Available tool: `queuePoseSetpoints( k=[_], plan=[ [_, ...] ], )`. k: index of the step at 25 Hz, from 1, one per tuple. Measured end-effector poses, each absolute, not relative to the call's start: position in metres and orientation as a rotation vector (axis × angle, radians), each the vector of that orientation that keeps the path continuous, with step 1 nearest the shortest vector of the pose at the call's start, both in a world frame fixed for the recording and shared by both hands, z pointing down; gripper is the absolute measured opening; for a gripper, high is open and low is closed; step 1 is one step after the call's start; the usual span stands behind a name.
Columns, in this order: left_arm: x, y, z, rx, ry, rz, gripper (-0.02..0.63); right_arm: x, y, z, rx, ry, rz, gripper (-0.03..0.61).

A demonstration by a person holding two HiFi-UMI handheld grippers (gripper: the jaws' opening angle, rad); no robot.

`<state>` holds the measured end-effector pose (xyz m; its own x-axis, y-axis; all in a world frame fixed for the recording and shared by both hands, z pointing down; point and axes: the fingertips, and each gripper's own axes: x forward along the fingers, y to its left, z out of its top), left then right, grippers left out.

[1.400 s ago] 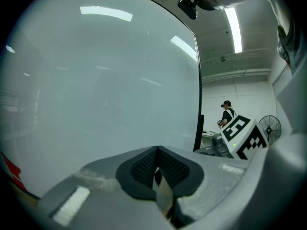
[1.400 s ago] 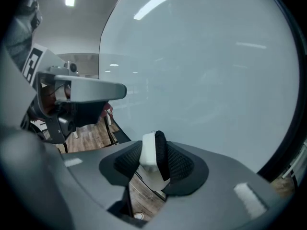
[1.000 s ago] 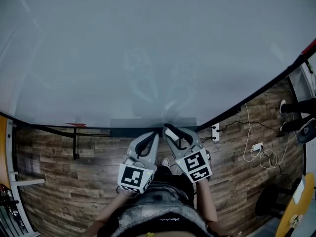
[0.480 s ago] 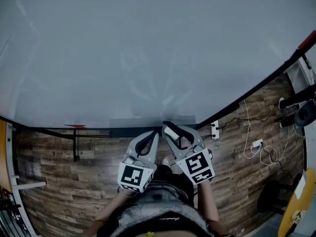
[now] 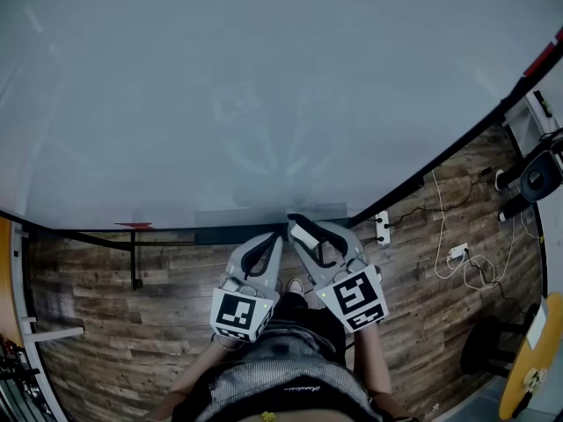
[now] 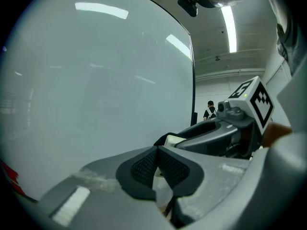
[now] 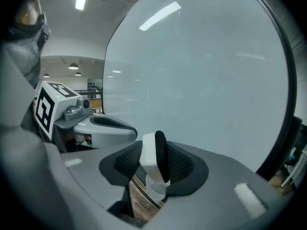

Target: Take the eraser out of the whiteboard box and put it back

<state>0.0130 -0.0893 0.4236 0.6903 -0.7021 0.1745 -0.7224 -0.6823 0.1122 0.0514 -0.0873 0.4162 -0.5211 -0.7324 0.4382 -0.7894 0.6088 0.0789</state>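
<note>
Clamping the white-and-black eraser (image 7: 149, 158) edge-up between its pads, the right gripper (image 7: 156, 163) stood partly open around it, close before the whiteboard (image 5: 264, 86). Beside it, the left gripper (image 6: 156, 167) was closed, pads touching, holding nothing.

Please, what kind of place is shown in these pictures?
Probably an office or lab room. A large whiteboard fills the view, a power strip with cables lies on the wood-pattern floor, and strip lights run along the ceiling.
</note>
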Motion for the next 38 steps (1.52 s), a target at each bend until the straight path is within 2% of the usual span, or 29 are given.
queuePoseSetpoints(
  k=[38],
  plan=[
    [0.014,-0.087,0.431,2.729,-1.197,0.217,0.002,0.061,-0.083,0.376,1.214,-2.489,0.173,0.159]
  ],
)
